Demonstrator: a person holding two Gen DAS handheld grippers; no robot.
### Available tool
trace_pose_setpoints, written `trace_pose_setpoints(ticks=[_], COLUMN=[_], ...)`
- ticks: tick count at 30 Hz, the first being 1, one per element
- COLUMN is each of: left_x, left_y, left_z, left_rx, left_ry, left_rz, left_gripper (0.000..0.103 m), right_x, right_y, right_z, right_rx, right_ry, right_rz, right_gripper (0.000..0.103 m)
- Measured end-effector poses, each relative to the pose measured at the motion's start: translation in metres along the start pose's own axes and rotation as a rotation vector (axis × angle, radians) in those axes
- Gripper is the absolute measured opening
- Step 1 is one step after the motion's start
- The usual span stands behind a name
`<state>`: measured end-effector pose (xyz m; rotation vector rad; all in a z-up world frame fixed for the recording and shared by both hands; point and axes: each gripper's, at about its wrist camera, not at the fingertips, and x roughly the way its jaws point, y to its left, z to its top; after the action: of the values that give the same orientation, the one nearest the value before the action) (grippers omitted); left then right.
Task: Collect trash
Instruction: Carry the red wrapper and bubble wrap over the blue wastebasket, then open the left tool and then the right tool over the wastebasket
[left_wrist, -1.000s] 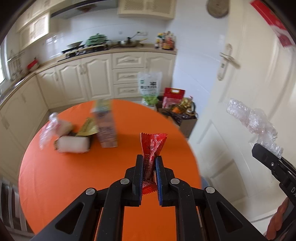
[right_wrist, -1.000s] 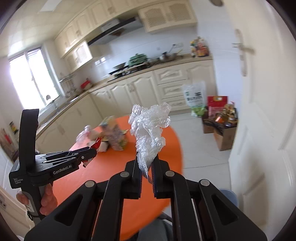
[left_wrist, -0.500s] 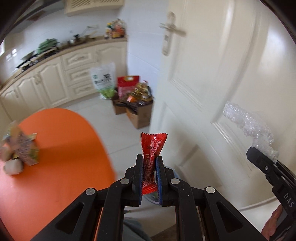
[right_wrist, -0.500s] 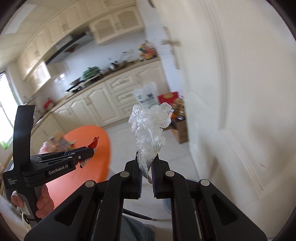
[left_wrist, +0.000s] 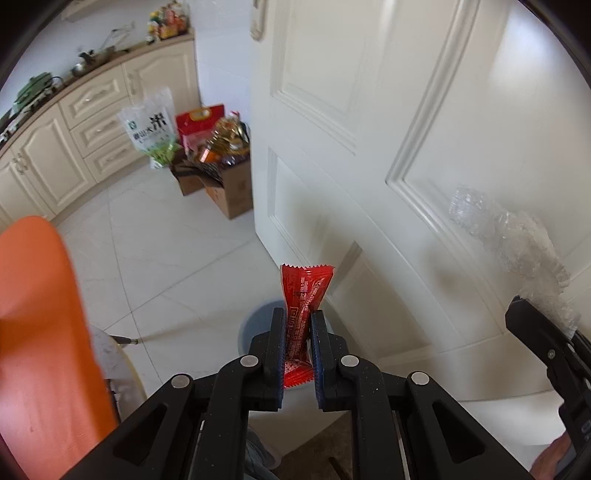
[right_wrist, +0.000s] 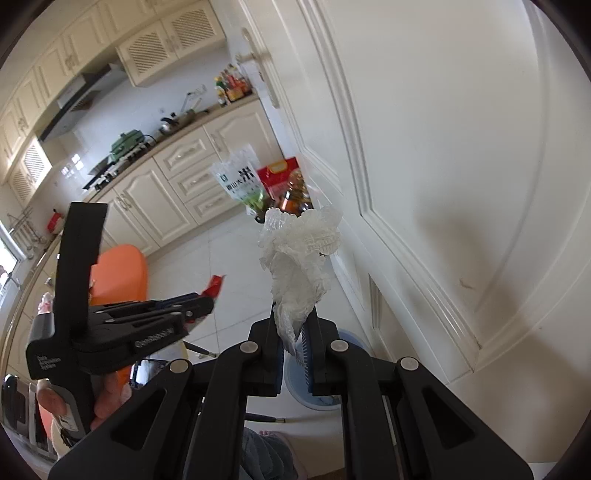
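The left gripper was clamped on a red snack wrapper, and the right gripper was clamped on crumpled clear plastic film. Both hung above the floor near a blue bin beside the white door. The step in hand appeared to be transport to the bin; the next move would call for positioning each item over its opening, then parting the fingers.

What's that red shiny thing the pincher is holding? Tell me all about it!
It is a small red foil snack wrapper with white print and a zigzag-cut top edge. It stands upright, pinched around its lower half between the two black fingers of the left gripper, shut on it. Its bottom end bulges below the fingers. Nothing else touches it. A pale blue bin sits on the floor behind it.
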<state>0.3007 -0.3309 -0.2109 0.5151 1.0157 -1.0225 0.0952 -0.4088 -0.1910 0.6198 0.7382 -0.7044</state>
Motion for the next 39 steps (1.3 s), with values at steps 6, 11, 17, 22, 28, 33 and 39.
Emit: trace_pose_setpoints(ticks=[6,11,17,22,28,33,39], left_x=[0.042,0.074,0.105,0.1,0.081,0.07,0.064], left_y=[-0.017,-0.005,0.009,0.019,0.026,0.035,0.043], left_z=[0.026,0.038,0.049,0.042,0.031,0.018,0.007], left_rx=[0.063,0.042,0.002,-0.043,-0.084,-0.093,-0.114], left_ry=[0.01,0.047,0.098,0.099,0.071,0.051,0.057], left_rz=[-0.024,-0.009,0.02,0.055,0.086,0.103,0.095], left_gripper=[0.014,0.016,0.017,0.017,0.021,0.029,0.029], right_x=[0.015,0.028,0.047,0.067,0.089,0.093,0.092], right_y=[-0.01,-0.012,-0.007,0.004,0.019,0.025,0.03], right_z=[-0.003,-0.003,-0.005,-0.006,-0.002,0.0,-0.001], right_rx=[0.017,0.029,0.024,0.006,-0.004,0.026,0.018], right_ry=[0.033,0.054,0.094,0.128,0.164,0.169,0.167], right_rz=[-0.013,-0.019,-0.018,0.001,0.065,0.128,0.109], right_gripper=[0.008,0.008,0.008,0.008,0.012,0.015,0.032])
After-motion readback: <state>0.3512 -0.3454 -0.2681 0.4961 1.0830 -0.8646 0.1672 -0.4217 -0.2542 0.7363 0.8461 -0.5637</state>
